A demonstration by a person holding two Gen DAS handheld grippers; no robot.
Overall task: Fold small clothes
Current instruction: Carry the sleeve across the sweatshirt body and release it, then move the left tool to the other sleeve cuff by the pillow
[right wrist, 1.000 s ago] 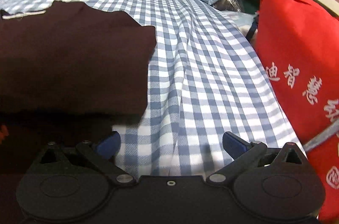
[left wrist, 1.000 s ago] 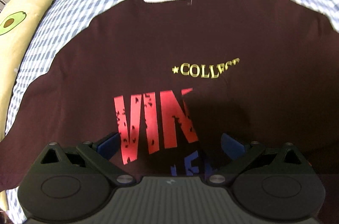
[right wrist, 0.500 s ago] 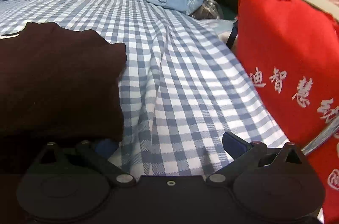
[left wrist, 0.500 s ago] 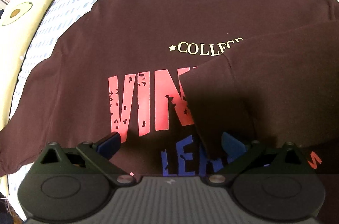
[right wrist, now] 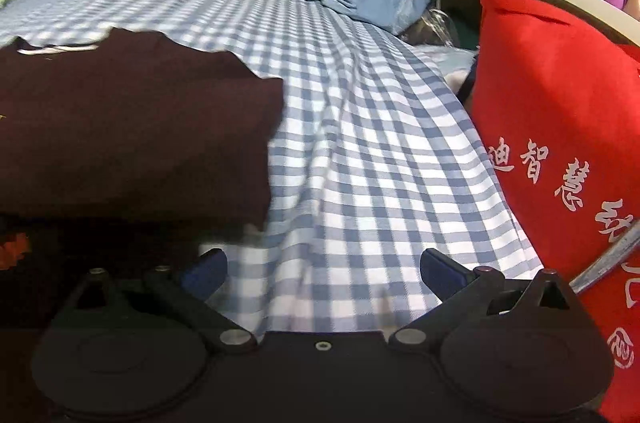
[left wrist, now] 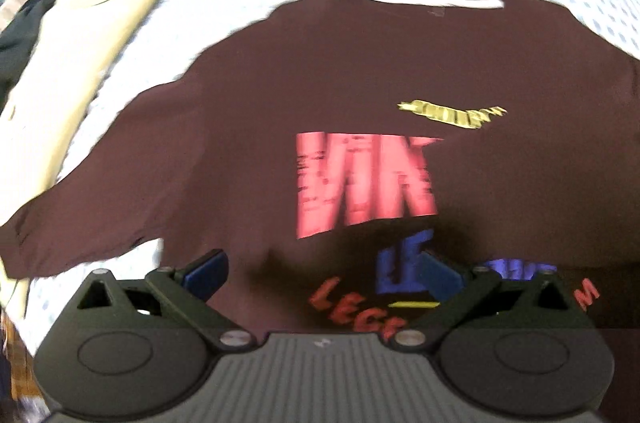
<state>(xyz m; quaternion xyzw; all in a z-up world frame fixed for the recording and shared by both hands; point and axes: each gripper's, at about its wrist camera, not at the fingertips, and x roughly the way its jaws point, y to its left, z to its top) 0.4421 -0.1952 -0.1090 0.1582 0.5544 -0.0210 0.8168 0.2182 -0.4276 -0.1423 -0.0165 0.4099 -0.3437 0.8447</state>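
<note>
**Both grippers spread wide, holding nothing**

The left gripper point(left wrist: 322, 269) hovered low with its blue-padded fingers point(left wrist: 206, 271) set wide apart, gripping nothing; its view was blurred. The right gripper point(right wrist: 322, 269) was likewise low and level, its fingers point(right wrist: 442, 271) spread just as wide with nothing between them. No hand or sleeve showed in either view.

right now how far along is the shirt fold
Done: one side of the dark t-shirt is folded in over the print. In hand: nothing; left gripper and right gripper are open. Left: the spread sleeve, then the bottom fold.
</note>
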